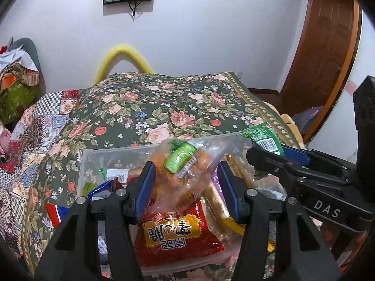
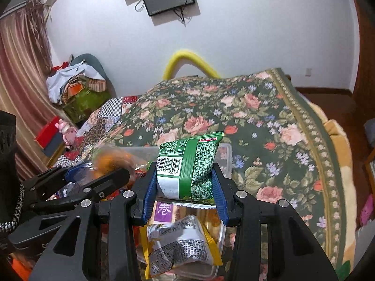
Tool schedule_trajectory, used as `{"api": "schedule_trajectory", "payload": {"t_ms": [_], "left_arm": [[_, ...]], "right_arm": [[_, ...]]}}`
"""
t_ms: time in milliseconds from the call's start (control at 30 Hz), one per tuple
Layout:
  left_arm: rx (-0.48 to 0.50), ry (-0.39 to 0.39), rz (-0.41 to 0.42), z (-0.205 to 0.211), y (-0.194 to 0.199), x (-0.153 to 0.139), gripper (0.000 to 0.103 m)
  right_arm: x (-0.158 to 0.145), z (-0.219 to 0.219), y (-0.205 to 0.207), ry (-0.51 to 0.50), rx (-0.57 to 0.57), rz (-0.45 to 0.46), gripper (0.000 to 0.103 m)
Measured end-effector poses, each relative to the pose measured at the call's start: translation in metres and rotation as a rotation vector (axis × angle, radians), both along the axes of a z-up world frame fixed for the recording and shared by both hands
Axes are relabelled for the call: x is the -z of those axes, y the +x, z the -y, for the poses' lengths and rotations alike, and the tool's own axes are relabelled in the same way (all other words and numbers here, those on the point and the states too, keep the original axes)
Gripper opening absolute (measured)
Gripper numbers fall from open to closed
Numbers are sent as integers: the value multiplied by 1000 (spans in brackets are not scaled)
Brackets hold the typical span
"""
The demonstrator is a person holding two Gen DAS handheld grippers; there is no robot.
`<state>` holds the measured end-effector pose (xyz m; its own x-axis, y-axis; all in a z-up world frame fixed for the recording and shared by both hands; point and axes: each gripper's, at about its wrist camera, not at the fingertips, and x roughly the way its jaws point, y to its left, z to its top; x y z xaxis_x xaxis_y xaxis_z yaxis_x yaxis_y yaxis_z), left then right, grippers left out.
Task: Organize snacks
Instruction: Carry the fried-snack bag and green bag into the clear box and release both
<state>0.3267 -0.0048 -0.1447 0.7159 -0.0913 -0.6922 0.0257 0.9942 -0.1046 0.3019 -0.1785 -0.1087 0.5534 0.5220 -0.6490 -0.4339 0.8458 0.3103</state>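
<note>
Gripping green packet (image 2: 187, 164), right gripper (image 2: 185, 187) hovers over bin's rim (image 2: 226, 157).

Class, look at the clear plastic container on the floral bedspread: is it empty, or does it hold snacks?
It holds snacks. The clear container has a red packet and several other wrapped snacks piled inside.

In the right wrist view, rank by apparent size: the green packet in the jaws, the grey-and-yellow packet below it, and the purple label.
1. Green packet and grey-and-yellow packet: look alike in size, and nearness to the camera differs, so unranked.
2. Purple label: clearly smallest.
</note>
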Motion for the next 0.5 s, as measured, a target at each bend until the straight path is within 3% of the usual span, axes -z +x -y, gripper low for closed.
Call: {"api": "schedule_trajectory", "payload": {"t_ms": [233, 500], "left_arm": [[20, -19, -12, 0, -8, -1, 56], [27, -33, 60, -4, -44, -36, 56]], "right_arm": [[6, 0, 1, -6, -2, -29, 43], [-26, 6, -22, -15, 10, 59, 45]]}}
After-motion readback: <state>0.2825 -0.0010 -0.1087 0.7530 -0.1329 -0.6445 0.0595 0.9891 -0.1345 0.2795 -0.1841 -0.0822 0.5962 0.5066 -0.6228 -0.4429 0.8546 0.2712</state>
